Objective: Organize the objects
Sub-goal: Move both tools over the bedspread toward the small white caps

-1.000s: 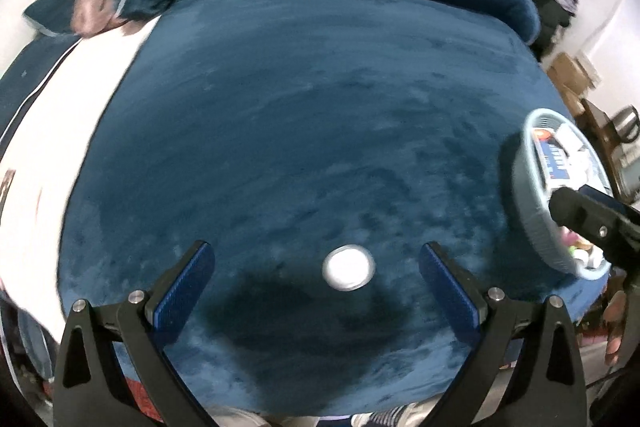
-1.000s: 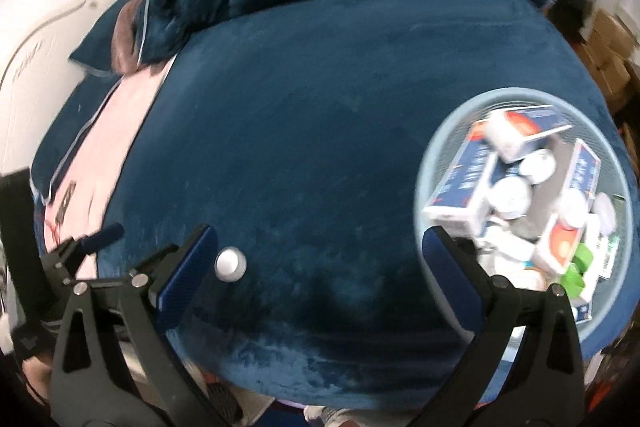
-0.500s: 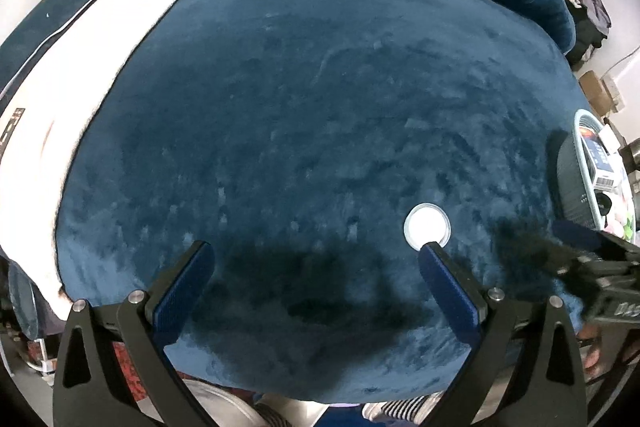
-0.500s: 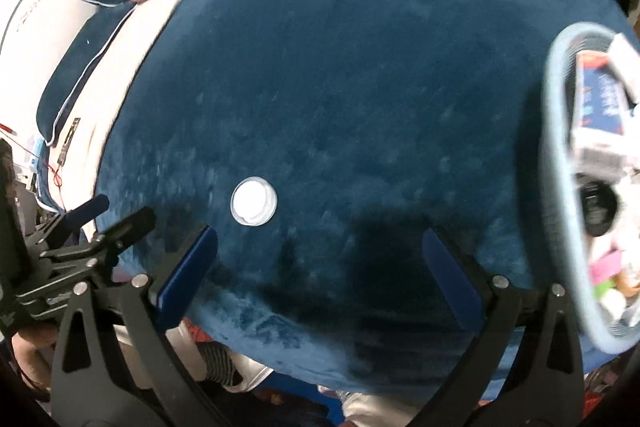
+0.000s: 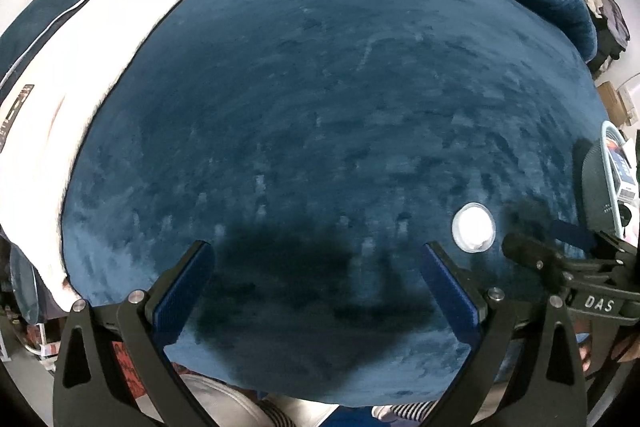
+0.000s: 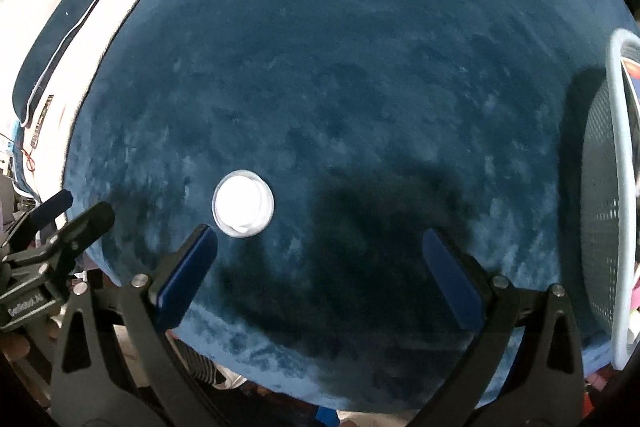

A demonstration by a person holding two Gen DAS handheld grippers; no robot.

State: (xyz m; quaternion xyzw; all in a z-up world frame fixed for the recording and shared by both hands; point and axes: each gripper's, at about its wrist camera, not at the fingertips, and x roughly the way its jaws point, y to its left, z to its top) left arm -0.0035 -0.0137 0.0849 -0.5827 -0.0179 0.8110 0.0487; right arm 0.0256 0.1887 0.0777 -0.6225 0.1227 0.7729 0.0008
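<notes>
Plush dark-blue blanket covers bed; white sheet along left edge, blue pillows beyond, cardboard boxes by wall at right. Small round white container sits on blanket, just ahead of right gripper near its left finger. Light-blue mesh basket at right holds boxes. Left gripper and right gripper both spread wide, empty. "DAS" readable on right gripper's body in left view.

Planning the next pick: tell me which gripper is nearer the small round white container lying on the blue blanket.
Right gripper: the small round white container lies just ahead of its left jaw. The left gripper sits further left of it.
</notes>
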